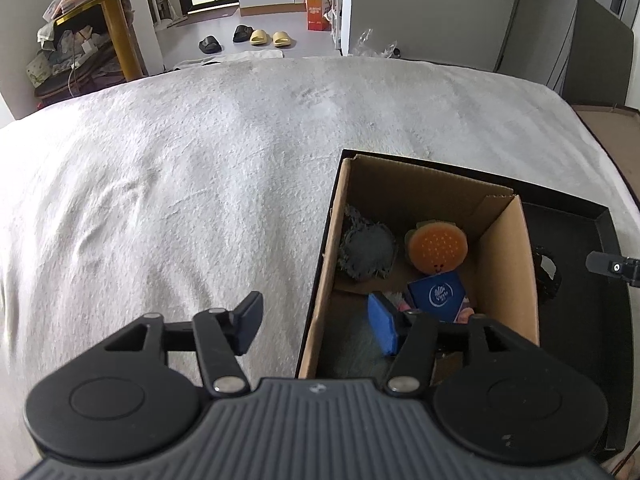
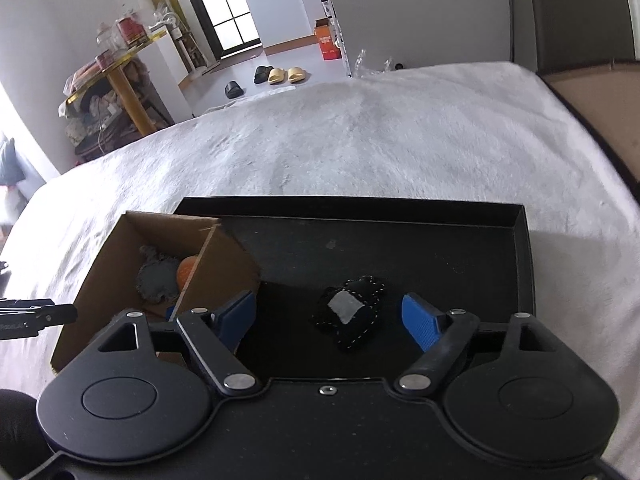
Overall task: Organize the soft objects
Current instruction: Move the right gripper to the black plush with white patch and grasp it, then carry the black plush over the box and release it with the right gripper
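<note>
Right gripper [image 2: 330, 320] jaws spread wide, nothing clamped. Blue pads [image 2: 420, 326] either side of a black stitched soft toy [image 2: 352, 312] with a grey patch; pads apart from it, not touching. Toy lies on the floor of a black tray [image 2: 472, 240], near its front, just right of the cardboard box [image 2: 224, 264].

Left gripper [image 1: 316, 324] jaws also apart, empty. Its left finger hangs over the bed cover, its right blue pad [image 1: 382, 330] sits inside the box, over the box's left wall [image 1: 320, 292]. Whether the pad touches anything in there, can't tell.

Cardboard box stands in the left end of the black tray, open top. Inside: grey fuzzy soft thing [image 1: 368, 254] at far left, orange burger-like plush [image 1: 436, 246] with a small face beside it to the right, blue tissue pack [image 1: 438, 294] with white logo nearer the camera, something pink partly hidden behind the gripper link.

Tip of the right gripper shows at the right edge of the left wrist view; tip of the left gripper at the left edge of the right wrist view.

Tray sits on a bed with pale fluffy cover [image 1: 200, 180]. Beyond the bed: grey floor, black and yellow slippers [image 1: 272, 38], orange carton [image 1: 318, 10], wooden table [image 1: 116, 12] with clutter, dark-framed window.
</note>
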Available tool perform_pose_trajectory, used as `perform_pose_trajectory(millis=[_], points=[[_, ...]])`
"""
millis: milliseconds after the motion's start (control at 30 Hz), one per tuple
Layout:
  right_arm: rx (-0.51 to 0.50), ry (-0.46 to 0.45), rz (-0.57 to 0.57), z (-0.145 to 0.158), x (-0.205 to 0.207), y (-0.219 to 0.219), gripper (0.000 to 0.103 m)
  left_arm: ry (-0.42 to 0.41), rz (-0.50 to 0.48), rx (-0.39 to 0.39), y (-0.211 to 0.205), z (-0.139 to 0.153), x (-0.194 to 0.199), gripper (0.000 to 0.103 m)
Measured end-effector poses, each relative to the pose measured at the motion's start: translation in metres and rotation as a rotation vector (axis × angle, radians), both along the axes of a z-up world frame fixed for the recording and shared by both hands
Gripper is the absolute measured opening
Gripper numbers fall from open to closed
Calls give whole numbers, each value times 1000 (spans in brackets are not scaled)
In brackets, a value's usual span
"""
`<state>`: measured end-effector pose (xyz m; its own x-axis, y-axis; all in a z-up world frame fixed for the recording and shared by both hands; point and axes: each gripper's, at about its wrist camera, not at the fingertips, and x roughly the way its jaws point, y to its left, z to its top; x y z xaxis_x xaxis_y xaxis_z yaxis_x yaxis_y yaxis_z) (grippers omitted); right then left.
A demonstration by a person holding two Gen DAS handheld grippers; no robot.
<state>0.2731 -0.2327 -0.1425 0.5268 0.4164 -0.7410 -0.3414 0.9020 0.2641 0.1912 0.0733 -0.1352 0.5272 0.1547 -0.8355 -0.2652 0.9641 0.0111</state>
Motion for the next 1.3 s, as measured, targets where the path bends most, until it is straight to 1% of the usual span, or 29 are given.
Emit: perform_pose_trajectory(millis=[100,167,267,433,567,667,700,733,767,800,833,933,1033,1300], points=[[15,29,-11,-14,10,-7,80,11,-1,11,-2,-2,7,68],[28,51,-20,-24,16,-10,80,15,-1,22,-3,-3,13,70],[29,70,-7,-35,23,-8,80,26,2,34,-6,-6,22,71],[15,65,34,-45,27,4,80,45,2,38,-11,-12,33,71],[24,64,29,-55,30,7,78,57,-10,42,-16,-16,40,71],[15,85,11,-65,33,8,67,77,-18,59,-20,-21,44,71],[16,94,8,-67,34,7,62,81,-18,63,-21,-22,45,71],[13,98,7,-69,34,6,54,84,-17,65,-23,-23,45,71],[1,102,5,-71,34,6,49,88,-18,67,-25,-24,46,71],[-13,99,4,-72,34,5,38,91,-18,69,-26,-24,45,71],[-22,99,4,-71,34,3,31,95,-19,71,-27,-26,46,71],[2,132,-5,-71,35,-2,25,104,-24,77,-31,-28,44,71],[-13,137,-6,-70,32,-2,23,105,-27,81,-32,-27,42,71],[-22,145,-32,-57,22,-7,22,99,-24,75,-27,-18,30,71]])
